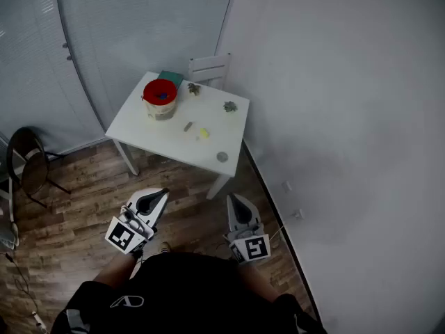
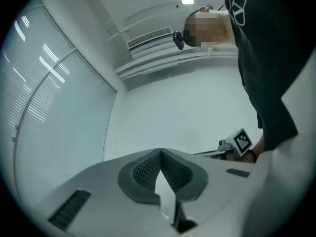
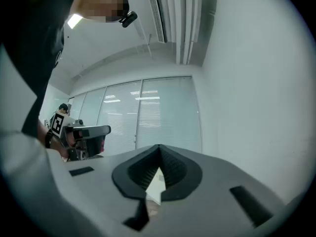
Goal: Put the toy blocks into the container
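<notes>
**Grippers shut, well back from the block table**

Nearest the lens, the left gripper [image 1: 160, 195] and the right gripper [image 1: 233, 200] are held at the waist of a person in a black shirt [image 1: 181, 291], above a wooden floor [image 1: 76, 200]. The jaws of each are pressed together and empty. The toy blocks [image 1: 204, 133] are seen well apart from both grippers, scattered on a white table [image 1: 174, 141]. A yellow block lies near a grey block [image 1: 188, 126], and a round grey piece [image 1: 222, 156] lies near the front edge. The red-rimmed container [image 1: 160, 110] is stood at the table's rear left. A white chair [image 1: 208, 68] is set behind the table, a dark chair [image 1: 24, 162] at far left.
</notes>
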{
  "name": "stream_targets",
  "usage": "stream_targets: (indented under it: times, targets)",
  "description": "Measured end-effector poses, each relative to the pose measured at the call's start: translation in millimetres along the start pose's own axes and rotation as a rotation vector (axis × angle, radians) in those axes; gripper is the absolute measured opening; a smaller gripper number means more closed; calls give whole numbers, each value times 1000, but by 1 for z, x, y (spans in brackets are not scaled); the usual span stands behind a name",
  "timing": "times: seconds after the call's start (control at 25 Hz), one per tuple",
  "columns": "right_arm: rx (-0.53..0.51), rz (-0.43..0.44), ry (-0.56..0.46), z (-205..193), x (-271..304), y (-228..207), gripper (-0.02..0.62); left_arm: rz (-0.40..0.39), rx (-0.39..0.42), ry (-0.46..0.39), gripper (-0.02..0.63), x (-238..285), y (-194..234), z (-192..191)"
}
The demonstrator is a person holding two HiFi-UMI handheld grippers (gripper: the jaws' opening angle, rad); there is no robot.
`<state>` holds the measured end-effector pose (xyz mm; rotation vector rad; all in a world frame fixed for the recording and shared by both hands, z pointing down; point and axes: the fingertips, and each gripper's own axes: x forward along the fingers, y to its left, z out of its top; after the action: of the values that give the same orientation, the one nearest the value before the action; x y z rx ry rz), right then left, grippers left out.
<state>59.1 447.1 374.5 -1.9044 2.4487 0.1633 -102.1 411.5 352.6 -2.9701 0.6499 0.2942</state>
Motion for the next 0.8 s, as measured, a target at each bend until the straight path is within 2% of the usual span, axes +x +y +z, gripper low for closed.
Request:
stream_targets:
  times: [0.2, 0.4, 0.8]
  targets:
    - [3, 13, 4, -1, 1, 0, 2, 1, -5, 2, 6, 3, -1, 0]
    - [82, 41, -38, 4, -1, 1, 5, 6, -6, -7, 6, 3, -2, 2]
    - [60, 14, -68, 8, -7, -20, 5, 32, -1, -9, 6, 13, -5, 2]
